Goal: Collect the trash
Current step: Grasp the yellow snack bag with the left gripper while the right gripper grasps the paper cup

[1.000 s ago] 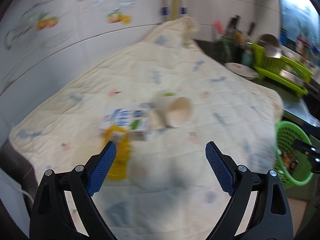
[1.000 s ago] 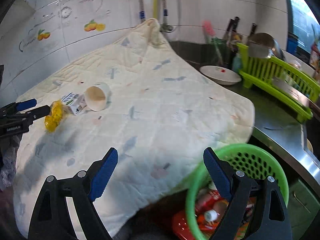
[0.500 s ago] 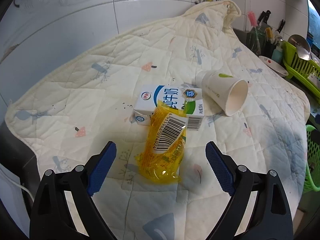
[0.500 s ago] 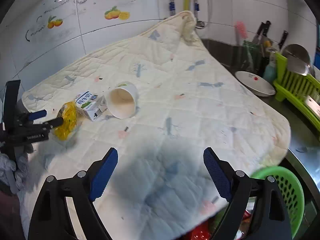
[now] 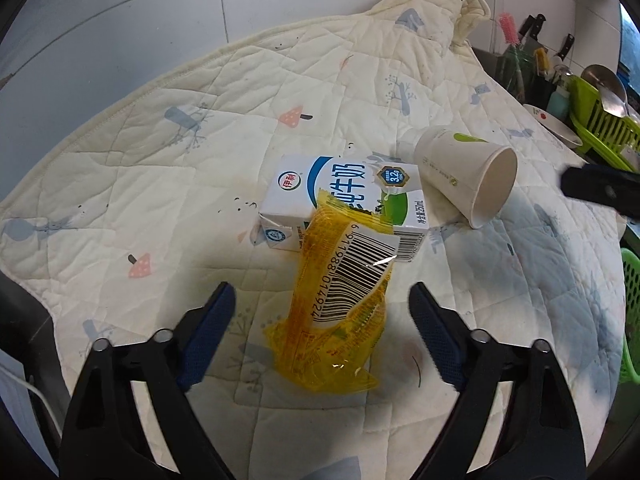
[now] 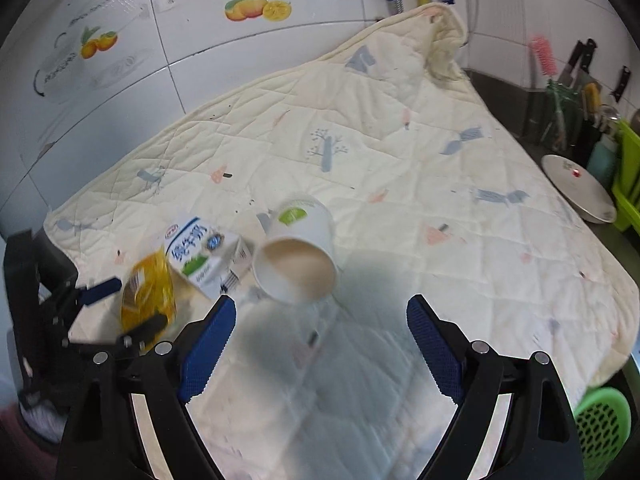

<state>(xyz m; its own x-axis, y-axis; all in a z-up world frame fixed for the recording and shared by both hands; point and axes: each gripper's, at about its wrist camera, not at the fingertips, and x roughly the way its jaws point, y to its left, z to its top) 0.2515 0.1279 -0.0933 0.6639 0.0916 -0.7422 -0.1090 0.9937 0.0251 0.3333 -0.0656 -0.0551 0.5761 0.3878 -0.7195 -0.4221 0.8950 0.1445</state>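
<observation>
Three pieces of trash lie close together on the quilted cloth that covers the counter: a crumpled yellow wrapper, a white milk carton and a paper cup. The wrapper lies nearest in the left wrist view, its far end resting on the carton's near edge. The carton lies flat, and the cup lies on its side just right of it, mouth turned to the near right. The left claw is spread wide, its blue pads on either side of the wrapper's near end without touching it. The right claw is also spread wide and holds nothing, with the cup just beyond its fingertips. A green basket sits off the cloth's near right corner, and a green dish rack stands far right.
</observation>
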